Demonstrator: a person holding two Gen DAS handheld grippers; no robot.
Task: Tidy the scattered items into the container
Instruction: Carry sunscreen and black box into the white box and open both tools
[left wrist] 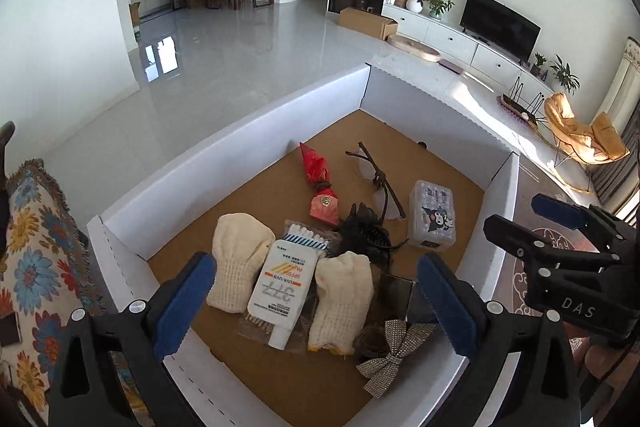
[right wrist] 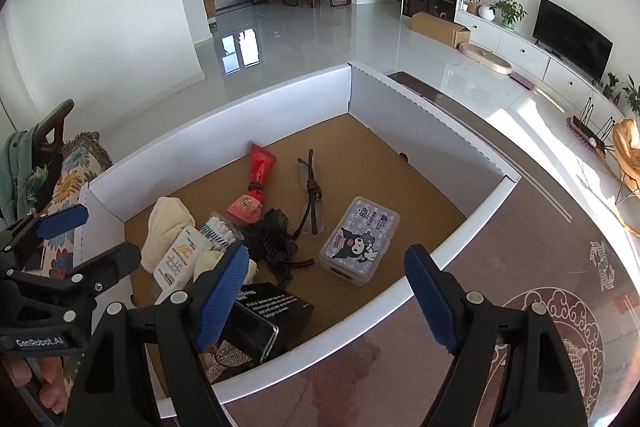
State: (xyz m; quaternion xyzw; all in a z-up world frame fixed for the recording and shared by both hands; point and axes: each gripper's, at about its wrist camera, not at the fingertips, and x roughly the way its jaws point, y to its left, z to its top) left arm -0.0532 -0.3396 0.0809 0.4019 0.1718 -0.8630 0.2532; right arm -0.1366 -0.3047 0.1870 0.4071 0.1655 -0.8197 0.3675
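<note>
**Both claws empty over a loaded box**

Here we are above the white cardboard box point(left wrist: 224, 163), and it looks close to a finished job. The left claw point(left wrist: 316, 303) hangs spread wide over the near end, nothing between its blue pads. The right claw point(right wrist: 326, 293) is spread too, empty, straddling the box's near wall with one pad inside and one over the dark patterned bench point(right wrist: 500, 267).

Look at what is in there on the brown floor of the box: two cream knitted gloves point(left wrist: 240, 259) flanking a white sunscreen tube point(left wrist: 282, 291), which lies on a packet of cotton swabs point(left wrist: 306, 237). Further back, a red wrapped packet point(left wrist: 320, 183), a pair of glasses point(left wrist: 376, 179) and a clear cartoon-printed case point(left wrist: 432, 215). A black hair claw clip point(left wrist: 362, 229) sits in the middle, a rhinestone bow point(left wrist: 394, 351) near the front, beside a black box with white lettering point(right wrist: 276, 307).

Everything lies loose and overlapping, which reads as dropped in rather than arranged. No stray item shows on the bench in either view, so my call is the tidying is about done; the wide-open claws fit a fresh release.
</note>
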